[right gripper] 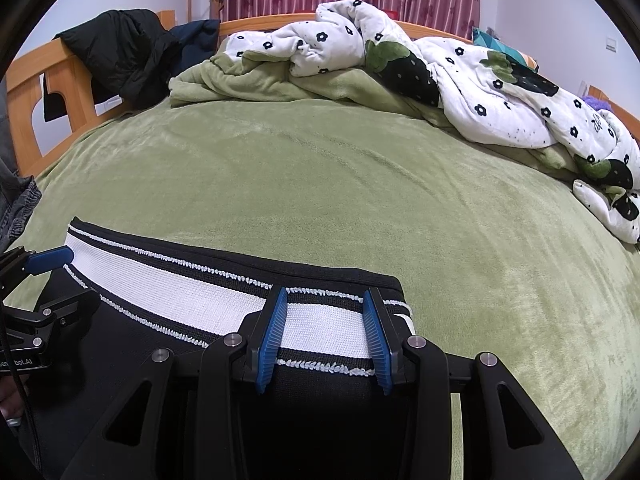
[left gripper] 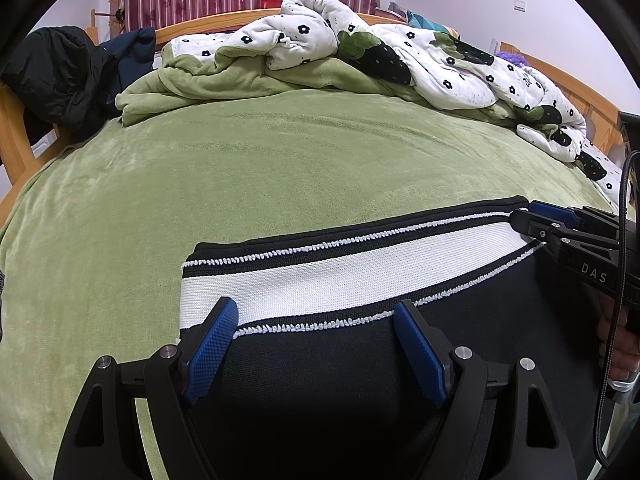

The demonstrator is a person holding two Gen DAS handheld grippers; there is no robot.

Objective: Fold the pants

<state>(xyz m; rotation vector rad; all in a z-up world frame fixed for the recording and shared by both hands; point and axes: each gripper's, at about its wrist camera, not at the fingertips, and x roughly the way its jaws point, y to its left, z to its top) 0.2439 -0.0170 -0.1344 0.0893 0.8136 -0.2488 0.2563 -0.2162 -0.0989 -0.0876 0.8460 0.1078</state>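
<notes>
Holding over the waistband of soft black knit pants (left gripper: 320, 360) laid on a green plush bedspread (left gripper: 280, 160).

Nearest, the left gripper (left gripper: 316, 320) straddles the white elastic waistband (left gripper: 320, 276) near its left end, jaws spread wide, pads gripping nothing; the right gripper (right gripper: 326, 312) stands at the waistband's right end, jaws partly apart, and a pinch cannot be confirmed. The cloth looks light, limp and prone to sagging, so I judge the firmer waistband corners the best holds. Beyond the waistband lies bare bedspread, then a rumpled white flower-print quilt (left gripper: 400, 56).
</notes>
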